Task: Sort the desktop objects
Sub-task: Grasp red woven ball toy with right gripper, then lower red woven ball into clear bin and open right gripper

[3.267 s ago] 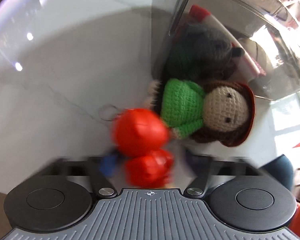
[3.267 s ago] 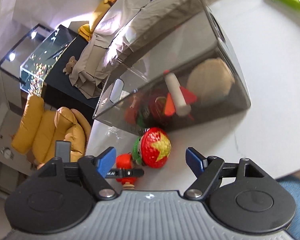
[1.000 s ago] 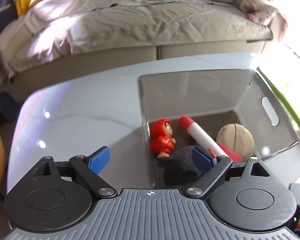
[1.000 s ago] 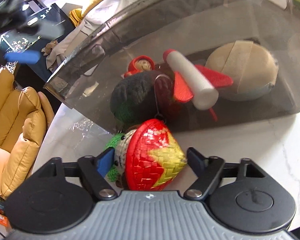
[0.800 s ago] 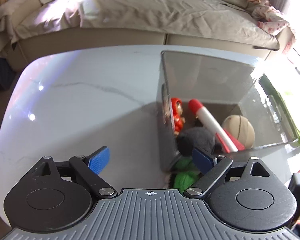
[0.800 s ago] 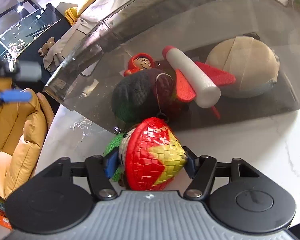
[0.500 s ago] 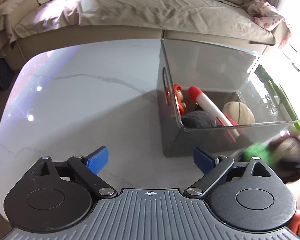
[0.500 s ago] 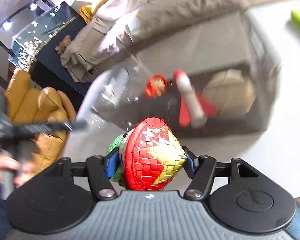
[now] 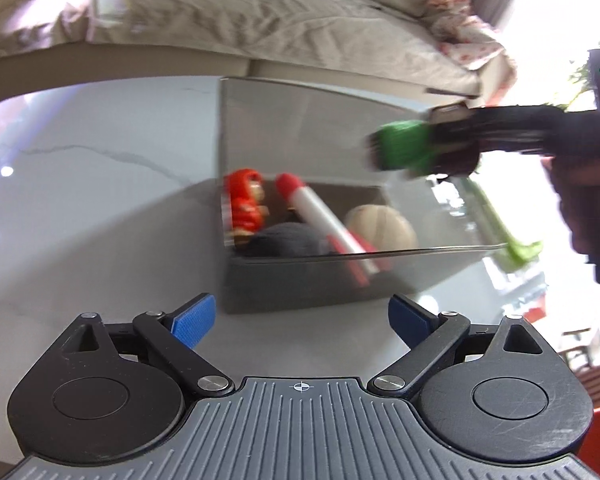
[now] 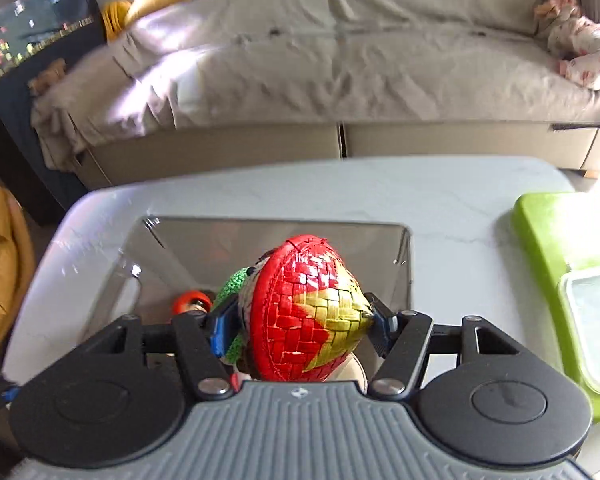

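Observation:
A green crocheted doll with a red-and-yellow woven hat (image 10: 308, 312) hangs above the clear grey bin (image 10: 402, 264), and my right gripper (image 10: 300, 326) is shut on it, the blue pads pressing the hat from both sides. From the left wrist view the same doll (image 9: 404, 148) shows blurred over the bin's (image 9: 300, 276) far right side, held by the right gripper (image 9: 456, 142). In the bin lie a small red figure (image 9: 246, 204), a red-and-white rocket (image 9: 324, 220), a beige ball (image 9: 380, 228) and a dark plush (image 9: 288, 240). My left gripper (image 9: 300, 318) stands open over the table (image 9: 100, 200), nothing between its fingers.
A lime-green tray (image 10: 556, 264) with a clear lidded box (image 10: 596, 312) sits to the right of the bin. Behind the table stands a long beige sofa (image 10: 340, 80). A yellow leather seat (image 10: 0, 260) is at the left edge.
My right gripper closed on the doll, lifted it off the table and now holds it over the bin. My left gripper drew back a little from the bin and stayed open.

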`<state>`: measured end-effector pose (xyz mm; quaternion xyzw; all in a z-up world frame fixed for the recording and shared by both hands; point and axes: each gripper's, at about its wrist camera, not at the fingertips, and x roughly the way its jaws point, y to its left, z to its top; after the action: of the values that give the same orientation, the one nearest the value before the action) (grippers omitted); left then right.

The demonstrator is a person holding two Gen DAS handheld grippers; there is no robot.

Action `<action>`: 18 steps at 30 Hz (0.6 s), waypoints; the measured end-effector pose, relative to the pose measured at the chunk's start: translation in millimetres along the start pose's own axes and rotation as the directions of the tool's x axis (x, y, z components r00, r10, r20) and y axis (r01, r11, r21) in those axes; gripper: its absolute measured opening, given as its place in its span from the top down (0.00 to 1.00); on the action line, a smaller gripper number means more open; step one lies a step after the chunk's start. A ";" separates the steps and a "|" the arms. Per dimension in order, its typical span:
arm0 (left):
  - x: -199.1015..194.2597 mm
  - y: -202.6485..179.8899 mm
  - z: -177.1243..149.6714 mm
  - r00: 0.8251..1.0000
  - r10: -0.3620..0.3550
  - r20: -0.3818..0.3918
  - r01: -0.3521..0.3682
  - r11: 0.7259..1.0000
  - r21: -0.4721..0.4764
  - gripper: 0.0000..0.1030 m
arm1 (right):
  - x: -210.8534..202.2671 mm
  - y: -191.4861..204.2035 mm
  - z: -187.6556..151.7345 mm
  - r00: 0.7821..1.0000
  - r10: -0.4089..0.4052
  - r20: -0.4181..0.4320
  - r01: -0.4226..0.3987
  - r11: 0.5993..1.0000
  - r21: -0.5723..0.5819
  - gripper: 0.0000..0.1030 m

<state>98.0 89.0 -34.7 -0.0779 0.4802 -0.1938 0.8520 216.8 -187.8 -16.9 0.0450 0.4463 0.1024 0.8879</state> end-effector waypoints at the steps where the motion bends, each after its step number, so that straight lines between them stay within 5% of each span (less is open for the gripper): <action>1: -1.7 -4.5 1.4 1.000 -0.016 -0.001 0.016 1.000 0.011 0.06 | 15.7 2.2 0.1 1.000 -0.021 -0.016 0.021 1.000 -0.006 0.36; 5: -2.6 -17.9 7.2 0.999 -0.031 -0.018 0.033 0.997 0.065 0.06 | 57.6 -3.9 -10.5 0.995 -0.058 -0.086 0.059 0.998 0.011 0.36; 8: 3.3 -17.6 12.8 0.985 -0.161 -0.055 0.165 0.984 0.071 0.05 | 69.6 -2.9 -13.8 0.992 -0.087 -0.090 0.084 0.996 -0.040 0.35; 12: 15.5 -6.5 22.4 0.898 -0.434 -0.074 0.433 0.901 -0.024 0.05 | 74.8 3.5 -9.1 0.985 -0.130 -0.114 0.120 0.989 -0.087 0.35; 14: 20.0 -3.0 25.2 0.879 -0.474 -0.057 0.471 0.880 -0.056 0.05 | 77.2 3.7 -6.1 0.983 -0.138 -0.118 0.127 0.987 -0.094 0.35; 18: 25.6 -4.6 29.3 0.909 -0.415 -0.043 0.413 0.909 -0.050 0.05 | 86.8 9.7 -2.2 0.977 -0.169 -0.130 0.149 0.977 -0.151 0.35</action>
<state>133.6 72.9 -38.0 -0.1898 0.4787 -0.3623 0.7769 264.1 -159.2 -84.5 -0.0607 0.5020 0.0650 0.8603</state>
